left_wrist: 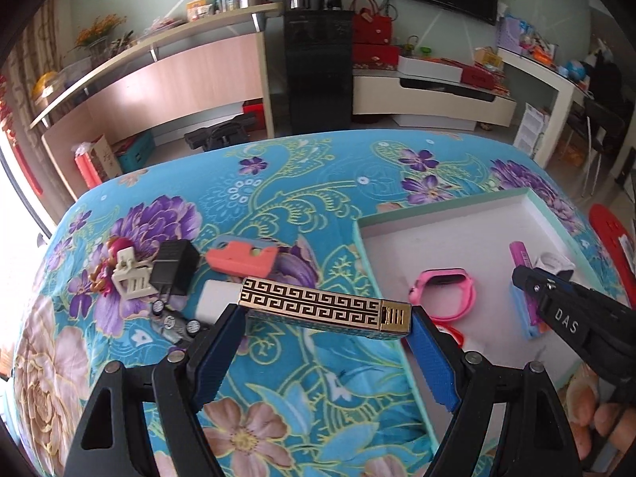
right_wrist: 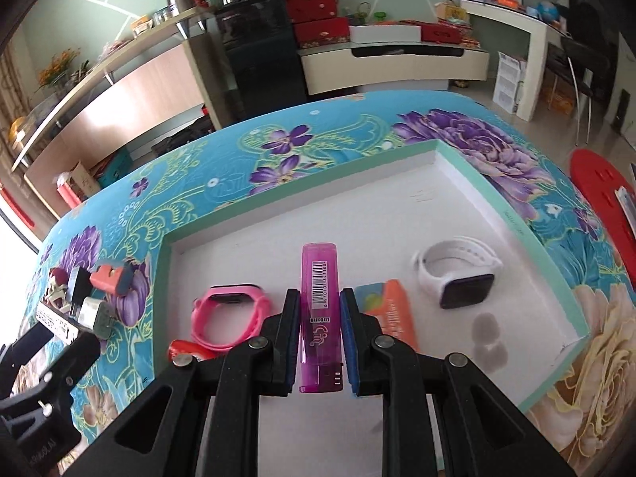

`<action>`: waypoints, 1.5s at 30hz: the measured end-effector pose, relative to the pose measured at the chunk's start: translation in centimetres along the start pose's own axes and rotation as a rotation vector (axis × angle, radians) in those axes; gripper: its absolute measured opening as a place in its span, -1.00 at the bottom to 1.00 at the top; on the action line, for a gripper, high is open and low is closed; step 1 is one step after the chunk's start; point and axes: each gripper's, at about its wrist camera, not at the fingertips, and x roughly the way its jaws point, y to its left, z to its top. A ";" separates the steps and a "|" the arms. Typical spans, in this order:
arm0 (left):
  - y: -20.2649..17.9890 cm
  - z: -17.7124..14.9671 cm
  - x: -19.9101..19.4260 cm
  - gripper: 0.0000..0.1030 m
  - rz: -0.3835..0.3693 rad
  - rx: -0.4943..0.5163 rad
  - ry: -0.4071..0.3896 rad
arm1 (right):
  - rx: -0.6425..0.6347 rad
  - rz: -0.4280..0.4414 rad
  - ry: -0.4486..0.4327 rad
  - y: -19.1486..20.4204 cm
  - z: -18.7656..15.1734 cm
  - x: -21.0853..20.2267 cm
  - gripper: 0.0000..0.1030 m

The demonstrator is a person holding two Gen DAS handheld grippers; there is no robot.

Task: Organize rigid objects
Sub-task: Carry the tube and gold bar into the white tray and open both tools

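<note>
- Lighters, 2 in all, are sitting in the tongs: 1 gold-and-black patterned lighter (left_wrist: 324, 305) and 1 translucent purple lighter (right_wrist: 319, 310).
- Left gripper (left_wrist: 324, 332) is clamping the patterned lighter end to end between its blue pads, holding it crosswise above the floral cloth (left_wrist: 278, 183), just left of the tray's near corner.
- Right gripper (right_wrist: 319, 314) is clenching the purple lighter by its long sides, barcode up, above the white floor of the tray (right_wrist: 401, 151).
- Watches, 2 counted, are lying inside the tray: 1 pink watch (right_wrist: 230, 314) to the left of the right gripper and 1 white watch (right_wrist: 461, 274) to its right.
- An orange card pack (right_wrist: 391, 310), 1 only, is lying in the tray beside the right pad, and 1 small red item (right_wrist: 187, 349) is showing by the pink watch; I cannot tell what it is.
- On the cloth left of the tray, a loose cluster is lying close together: 1 coral block (left_wrist: 242, 258), 1 black plug adapter (left_wrist: 175, 268), 1 cream toy chair (left_wrist: 133, 274), 1 white block (left_wrist: 218, 300) and 1 small wheeled toy (left_wrist: 175, 322).
- Fingers (left_wrist: 608, 421) of 1 hand are showing at the lower right of the left wrist view.
</note>
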 end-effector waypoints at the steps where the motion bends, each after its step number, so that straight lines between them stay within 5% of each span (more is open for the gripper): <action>1: -0.9 0.0 0.0 0.64 -0.011 0.022 -0.001 | 0.015 -0.002 -0.005 -0.5 0.0 -0.2 -0.61; 16: -8.0 -1.5 2.4 0.64 -0.076 0.207 0.054 | 0.026 -0.010 0.020 -2.2 -0.2 -0.1 -0.60; 35: -8.5 -1.9 3.2 0.67 -0.079 0.218 0.090 | -0.002 0.031 0.013 -0.9 0.0 -0.4 -0.56; 45: -5.7 -1.0 2.1 0.72 -0.063 0.137 0.052 | 0.020 0.030 -0.028 -1.2 0.4 -1.2 -0.55</action>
